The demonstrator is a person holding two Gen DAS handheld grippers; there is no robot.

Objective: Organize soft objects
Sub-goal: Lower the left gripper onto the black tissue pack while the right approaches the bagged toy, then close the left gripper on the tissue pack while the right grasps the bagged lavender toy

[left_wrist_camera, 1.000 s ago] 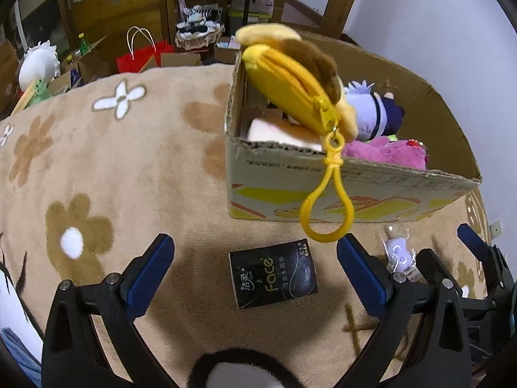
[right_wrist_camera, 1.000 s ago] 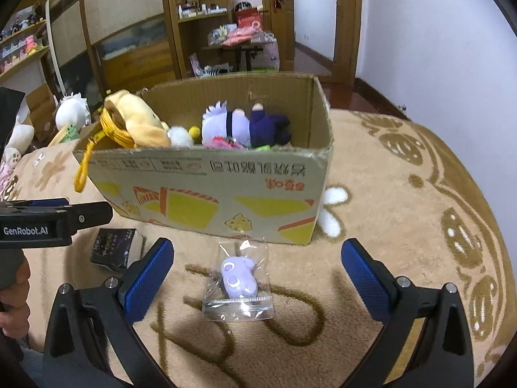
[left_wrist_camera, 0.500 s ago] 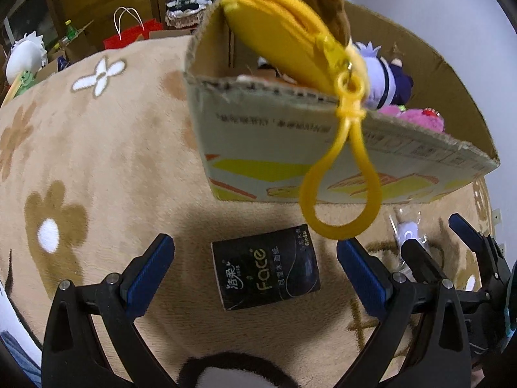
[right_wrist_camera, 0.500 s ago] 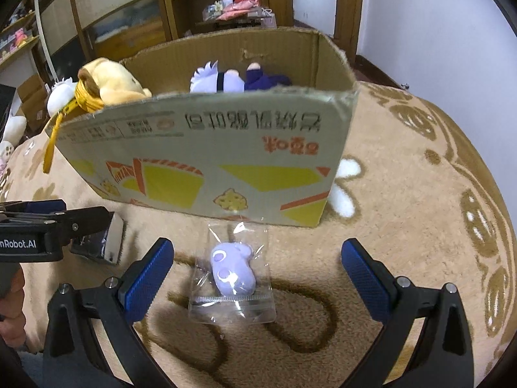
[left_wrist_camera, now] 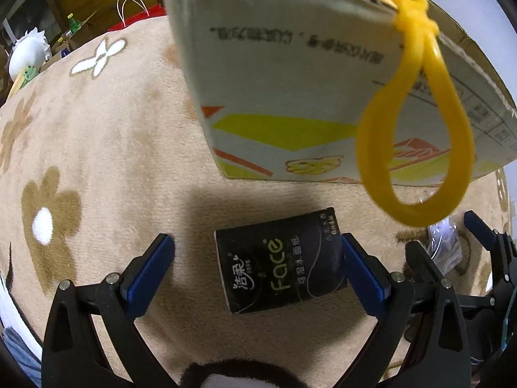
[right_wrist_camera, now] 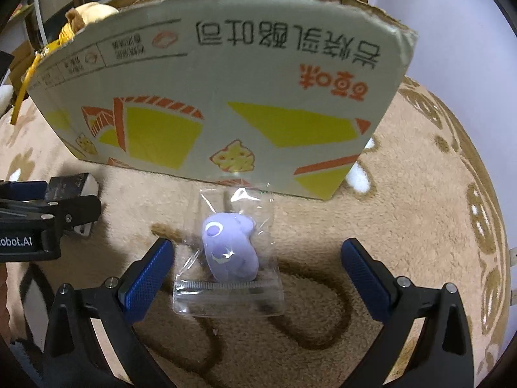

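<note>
Both claws are down low in front of the cardboard box point(right_wrist_camera: 206, 97), and neither one's got anything yet. My left claw point(left_wrist_camera: 255, 265) is spread wide with the black Face tissue pack point(left_wrist_camera: 281, 262) lying flat on the plush flower rug point(left_wrist_camera: 97, 148) between the blue pads point(left_wrist_camera: 150, 268); the right-hand pad looks like it's right at the pack's edge, can't swear it's touching. My right claw point(right_wrist_camera: 255, 268) is also wide open, straddling a little purple plush in a clear zip bag point(right_wrist_camera: 229, 255), which sits just in front of the box wall.

Box already has stuff in it: a yellow plush pouch point(right_wrist_camera: 87, 16) pokes over the rim at the left corner, and its yellow loop clip point(left_wrist_camera: 416, 129) dangles down the outside, right in my left camera's face.

So I'd say this is the reach-and-grab step for the last two loose bits. Next move: centre each claw, close gently (the bag is slippery and will crinkle, so grab the plush through it, not just the film), then lift clear over the rim and drop in. I'd watch that dangling loop on the left side so it doesn't snag.
</note>
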